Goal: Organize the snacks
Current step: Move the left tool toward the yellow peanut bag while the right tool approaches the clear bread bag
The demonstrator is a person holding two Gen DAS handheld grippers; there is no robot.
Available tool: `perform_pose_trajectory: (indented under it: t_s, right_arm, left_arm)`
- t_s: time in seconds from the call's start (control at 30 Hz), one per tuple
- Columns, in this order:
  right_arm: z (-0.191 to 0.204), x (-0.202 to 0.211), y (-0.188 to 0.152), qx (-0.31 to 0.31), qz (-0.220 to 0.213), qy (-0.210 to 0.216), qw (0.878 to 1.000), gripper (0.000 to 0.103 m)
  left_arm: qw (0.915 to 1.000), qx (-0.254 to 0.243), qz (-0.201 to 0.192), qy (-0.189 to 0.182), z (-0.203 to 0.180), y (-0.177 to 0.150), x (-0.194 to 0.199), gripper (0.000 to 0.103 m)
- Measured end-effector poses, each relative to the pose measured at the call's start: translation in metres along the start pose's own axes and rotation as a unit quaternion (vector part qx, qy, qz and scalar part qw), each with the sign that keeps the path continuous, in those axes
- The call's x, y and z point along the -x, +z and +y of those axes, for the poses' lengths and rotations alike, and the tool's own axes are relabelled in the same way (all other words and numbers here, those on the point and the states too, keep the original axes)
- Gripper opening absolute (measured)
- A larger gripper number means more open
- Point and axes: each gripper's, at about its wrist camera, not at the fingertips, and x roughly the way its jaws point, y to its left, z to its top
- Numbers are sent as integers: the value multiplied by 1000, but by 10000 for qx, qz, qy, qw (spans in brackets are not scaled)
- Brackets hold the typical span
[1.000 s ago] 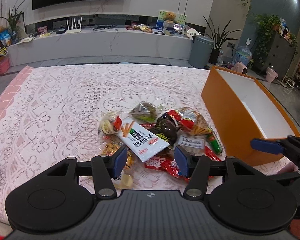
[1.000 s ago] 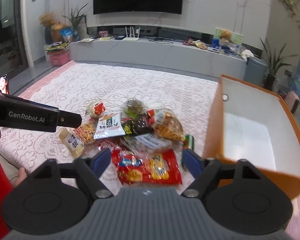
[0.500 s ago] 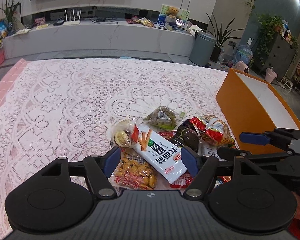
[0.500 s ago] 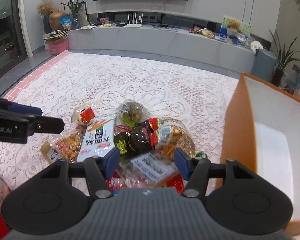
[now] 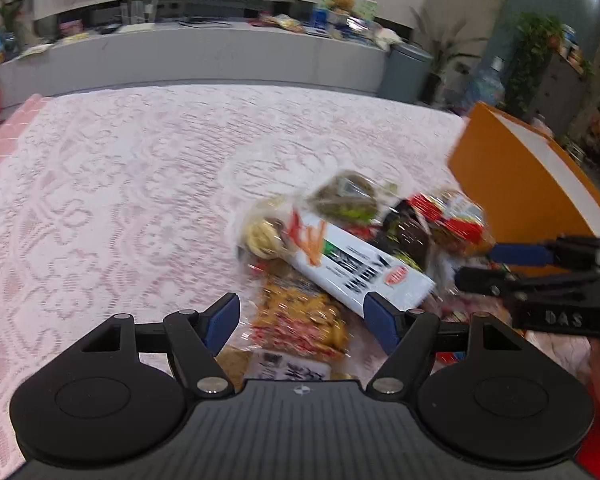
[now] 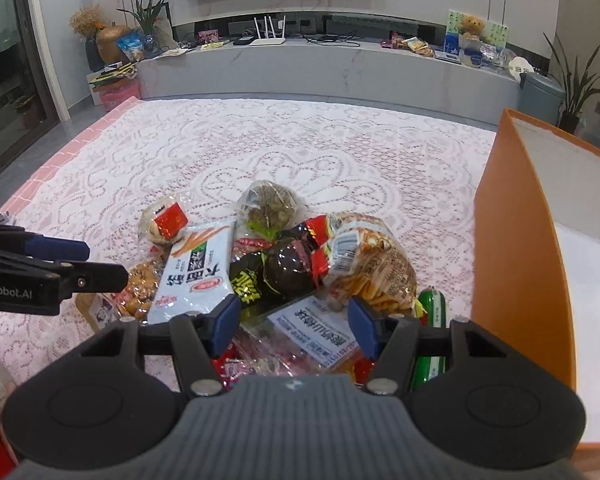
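The heap of crinkly plastic snack packets lies just beside the tall orange cardboard box, on its left. They look light, soft and slippery; best pinched at a flat sealed edge. The left gripper and the right gripper both hover with parted jaws, holding nothing.

Snack pile heaped on lace-covered counter, just left of open orange box, white inside. White flat packet with orange sticks printed lies at left; dark round pack mid-heap; clear bag of fried sticks at right; green sausage beside the box wall
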Motion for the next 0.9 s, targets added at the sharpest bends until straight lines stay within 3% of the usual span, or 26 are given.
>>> perform_pose_trajectory:
  t_s: [0.07,0.2,0.3,0.67,0.9]
  right_arm:
    - [-1,-2,-1,8,12,-54,10000,59]
    - [-5,-5,-1,-13,-10,-101,9999,59]
    - [-4,-4,1,88,-105,-146,9998,60]
    - [-10,-27,27,226,-333,-502,9979,68]
    - [-10,-40,23,401,-185,-740,9963,67]
  left_arm:
    - [9998,-171,89,-44,-3,-2,-4,83]
    - [9973,-640,249,279,-12,-3,-15,83]
    - [9950,-908,342,245,-17,-4,-21,83]
    - [9937,-932,579,240,-11,1,-42,91]
    - [9868,-1363,658,572,-23,-6,-51,93]
